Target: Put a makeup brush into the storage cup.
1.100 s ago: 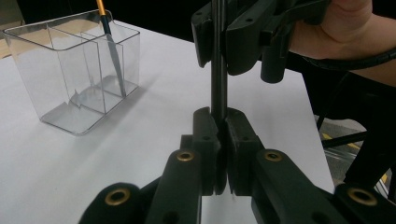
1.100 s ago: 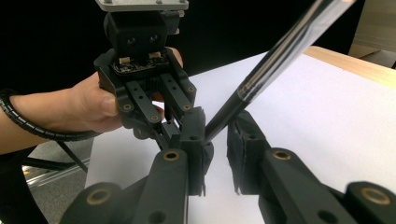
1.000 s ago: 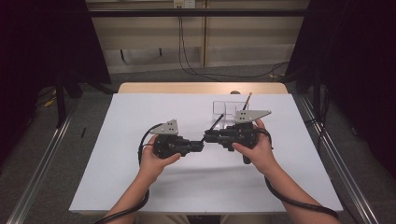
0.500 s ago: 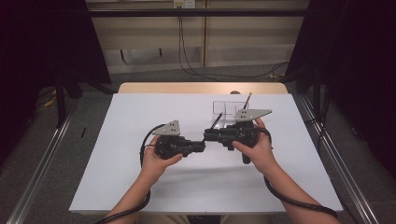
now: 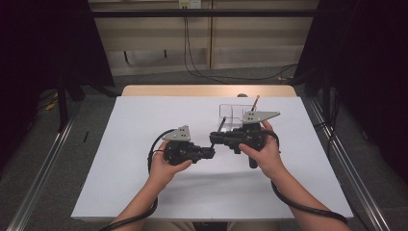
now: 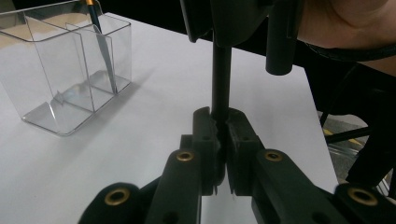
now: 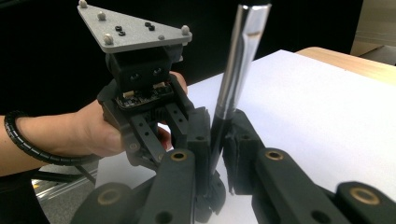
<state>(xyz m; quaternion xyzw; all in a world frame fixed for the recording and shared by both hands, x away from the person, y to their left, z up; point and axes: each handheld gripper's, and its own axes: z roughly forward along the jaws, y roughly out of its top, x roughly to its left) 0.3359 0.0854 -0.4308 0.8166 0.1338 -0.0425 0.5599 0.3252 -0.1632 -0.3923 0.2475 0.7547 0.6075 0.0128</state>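
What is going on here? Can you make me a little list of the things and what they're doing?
Left gripper: shut on the pen
Right gripper: shut on the pen
Pen: dark glossy stick, clamped by both grippers at once, above the table
Clear box: see-through, with dividers, stands on the white table, apart from the grippers
In the box: one slim pencil-like stick, leaning

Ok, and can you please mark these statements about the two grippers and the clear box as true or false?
1. The left gripper is shut on the black pen. True.
2. The clear box lies on its side. False: it stands upright on the table.
3. The clear box is empty. False: a thin stick with an orange end stands in it.
4. The right gripper also clamps the black pen. True.
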